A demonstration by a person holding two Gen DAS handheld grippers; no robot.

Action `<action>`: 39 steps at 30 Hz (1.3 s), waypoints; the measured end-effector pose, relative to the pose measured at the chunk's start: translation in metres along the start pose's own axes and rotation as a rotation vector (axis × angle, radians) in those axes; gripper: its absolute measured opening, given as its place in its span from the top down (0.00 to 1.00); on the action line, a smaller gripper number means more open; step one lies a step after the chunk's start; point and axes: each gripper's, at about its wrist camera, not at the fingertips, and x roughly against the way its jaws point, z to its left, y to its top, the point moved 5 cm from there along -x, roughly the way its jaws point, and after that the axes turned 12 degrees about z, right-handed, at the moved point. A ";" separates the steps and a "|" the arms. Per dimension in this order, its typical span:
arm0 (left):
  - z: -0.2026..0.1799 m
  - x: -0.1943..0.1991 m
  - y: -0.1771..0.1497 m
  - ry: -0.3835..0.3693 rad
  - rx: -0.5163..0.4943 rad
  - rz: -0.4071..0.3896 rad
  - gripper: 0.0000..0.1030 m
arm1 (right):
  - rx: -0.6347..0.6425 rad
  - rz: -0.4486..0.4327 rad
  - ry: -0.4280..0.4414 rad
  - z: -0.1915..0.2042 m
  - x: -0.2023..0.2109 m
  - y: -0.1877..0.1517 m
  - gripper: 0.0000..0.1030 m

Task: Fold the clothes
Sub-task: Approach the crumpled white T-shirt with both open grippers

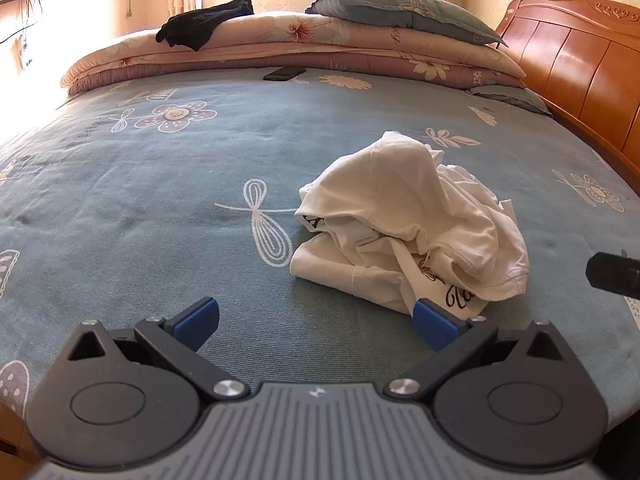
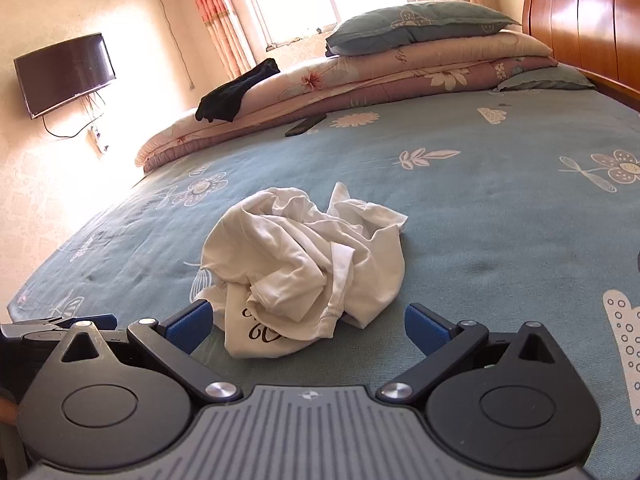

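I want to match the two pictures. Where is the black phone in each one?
Left wrist view: the phone lies top centre, on the blue sheet by the folded quilts.
Right wrist view: the phone lies upper middle, by the same quilts.
Shared landmark: the black garment on the quilts.

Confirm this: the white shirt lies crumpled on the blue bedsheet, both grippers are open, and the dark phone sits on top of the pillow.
One error: the dark phone lies flat on the blue bedsheet beside the folded quilts, not on the pillow, as the right wrist view shows. The rest holds.
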 end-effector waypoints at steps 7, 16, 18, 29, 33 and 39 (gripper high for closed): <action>0.005 0.001 -0.002 -0.002 0.013 0.007 0.00 | 0.013 -0.169 -0.011 0.002 0.015 -0.007 0.00; 0.010 0.014 -0.009 -0.082 0.061 -0.013 0.00 | 0.145 -0.088 -0.074 0.024 0.009 -0.016 0.00; 0.009 0.017 -0.008 -0.054 0.039 -0.018 0.00 | 0.141 -0.088 -0.064 0.026 0.012 -0.016 0.00; -0.010 0.026 -0.019 -0.064 -0.064 -0.017 0.00 | 0.196 -0.111 -0.129 0.041 0.027 -0.029 0.00; -0.013 0.034 -0.018 -0.078 -0.065 -0.023 0.00 | 0.164 -0.108 -0.149 0.037 0.030 -0.032 0.00; -0.014 0.044 -0.018 -0.083 -0.008 -0.022 0.00 | 0.116 -0.135 -0.133 0.025 0.045 -0.043 0.00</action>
